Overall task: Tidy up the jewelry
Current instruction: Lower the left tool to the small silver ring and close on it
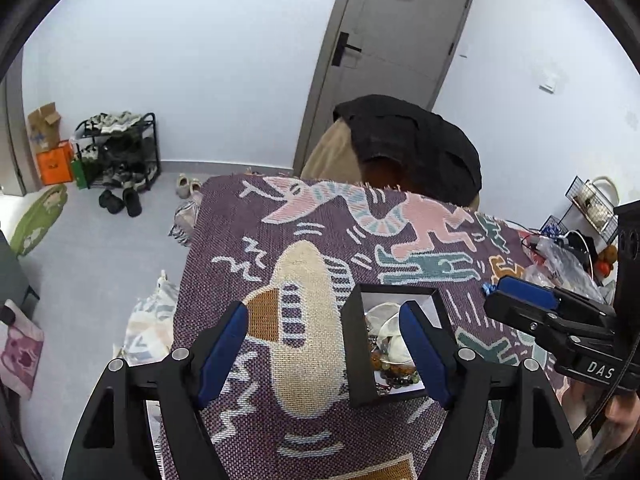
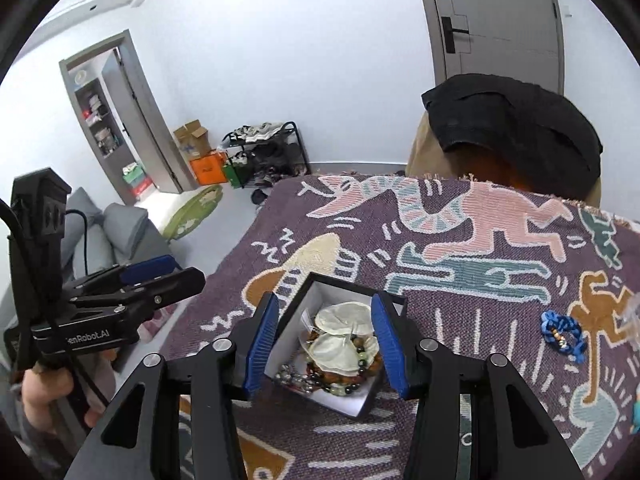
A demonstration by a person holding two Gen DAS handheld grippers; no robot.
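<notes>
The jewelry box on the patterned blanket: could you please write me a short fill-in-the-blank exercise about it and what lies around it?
1. The open box holding beads has black outer walls and a ____ lining.
2. The bracelet lying on the blanket outside the box is ____ in colour.
3. The right gripper has ____ between its pads.
4. The pads of the left gripper are ____ in colour.

Missing words: white; blue; nothing; blue
</notes>
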